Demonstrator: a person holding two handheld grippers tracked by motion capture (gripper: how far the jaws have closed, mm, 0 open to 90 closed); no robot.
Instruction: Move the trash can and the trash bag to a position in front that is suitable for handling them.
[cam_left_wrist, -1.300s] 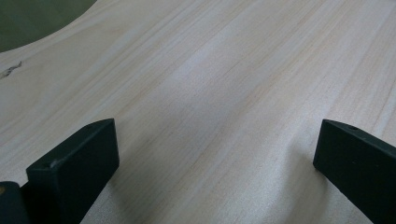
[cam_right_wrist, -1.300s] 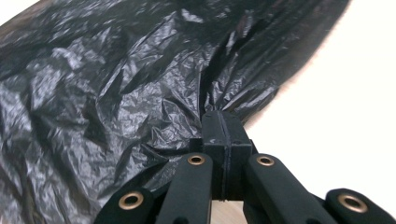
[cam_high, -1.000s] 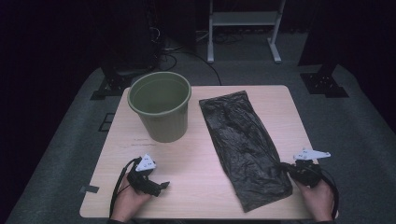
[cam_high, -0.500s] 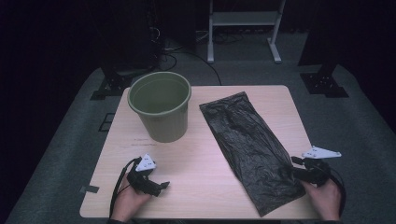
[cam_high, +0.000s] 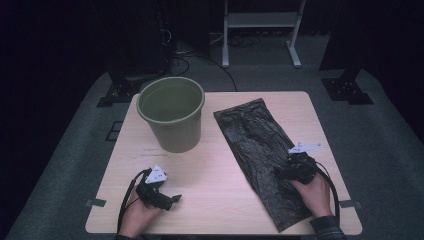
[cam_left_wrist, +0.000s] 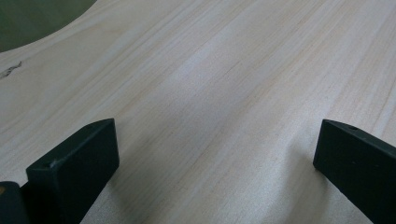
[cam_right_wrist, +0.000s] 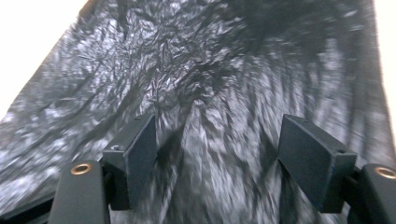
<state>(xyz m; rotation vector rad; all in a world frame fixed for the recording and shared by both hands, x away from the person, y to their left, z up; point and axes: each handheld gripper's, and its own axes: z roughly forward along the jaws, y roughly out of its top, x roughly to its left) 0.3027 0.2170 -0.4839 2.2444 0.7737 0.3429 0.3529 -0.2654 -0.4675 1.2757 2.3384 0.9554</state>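
Our right tool (cam_high: 281, 171), jaws just spreading, hovers empty over the black bag (cam_high: 260, 150) near the tabletop's (cam_high: 215, 175) right edge; a shallow pinch may slip. Left tool (cam_high: 172, 199) rests spread.

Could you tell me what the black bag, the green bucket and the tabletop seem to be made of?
The black bag looks like thin plastic film: finely crinkled, with a dull sheen. The green bucket appears to be moulded plastic, smooth and matt, though painted metal cannot be ruled out. The tabletop shows pale, straight wood grain, either real wood or a laminate.
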